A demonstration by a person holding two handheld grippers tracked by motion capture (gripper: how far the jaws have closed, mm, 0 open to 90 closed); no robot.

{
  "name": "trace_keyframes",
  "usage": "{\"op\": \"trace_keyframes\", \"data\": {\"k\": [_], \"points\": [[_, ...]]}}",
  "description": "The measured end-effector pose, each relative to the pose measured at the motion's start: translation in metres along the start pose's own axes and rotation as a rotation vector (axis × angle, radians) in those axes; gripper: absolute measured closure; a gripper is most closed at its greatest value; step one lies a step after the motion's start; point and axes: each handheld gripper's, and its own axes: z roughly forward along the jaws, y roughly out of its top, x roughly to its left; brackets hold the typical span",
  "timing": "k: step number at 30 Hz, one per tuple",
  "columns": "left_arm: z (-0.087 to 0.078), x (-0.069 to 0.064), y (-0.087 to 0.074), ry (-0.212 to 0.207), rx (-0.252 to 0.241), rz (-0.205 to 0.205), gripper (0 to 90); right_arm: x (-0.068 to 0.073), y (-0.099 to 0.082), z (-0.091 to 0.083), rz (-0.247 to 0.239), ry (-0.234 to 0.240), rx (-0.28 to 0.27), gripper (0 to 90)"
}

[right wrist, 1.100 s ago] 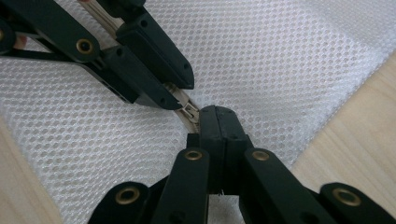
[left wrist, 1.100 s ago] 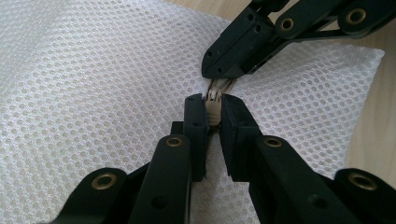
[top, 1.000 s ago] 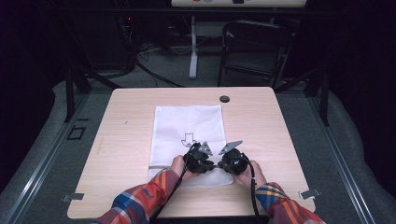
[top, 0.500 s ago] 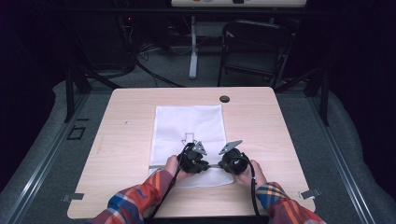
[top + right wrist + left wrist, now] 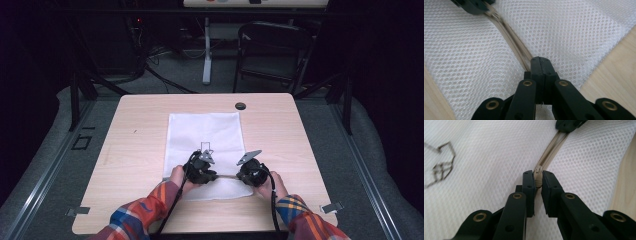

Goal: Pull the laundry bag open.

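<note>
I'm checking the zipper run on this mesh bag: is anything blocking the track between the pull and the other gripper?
Nothing visible: the left gripper pinches the zipper pull, and the beige track runs bare to the right gripper.

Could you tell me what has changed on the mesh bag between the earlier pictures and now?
The left claw, clamped on the zipper pull, has drawn away from the right claw toward the left of the high view, so the gap between them along the zipper has widened. The right claw stays shut on the zipper's end, and the bag lies where it was on the table.
</note>
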Motion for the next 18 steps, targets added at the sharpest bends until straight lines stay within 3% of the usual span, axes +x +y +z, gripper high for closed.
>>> {"op": "trace_keyframes", "data": {"k": [1,4,7,18], "points": [[-0.0015,0.0004,-0.0012,-0.012,-0.001,-0.003,81.3,-0.0013,-0.0007,-0.0004,0.010,0.000,0.000,90.0],[0.0007,-0.0040,-0.0009,0.003,0.018,0.020,81.2,0.0001,0.0006,0.0000,-0.004,-0.009,0.006,90.0],[0.0003,-0.0023,-0.0023,-0.007,0.007,0.001,81.2,-0.0003,-0.0003,0.0002,0.010,-0.005,-0.004,90.0],[-0.0023,-0.0006,-0.0051,-0.020,0.010,-0.004,81.1,-0.0028,-0.0016,-0.0001,0.015,0.015,-0.011,90.0]]}}
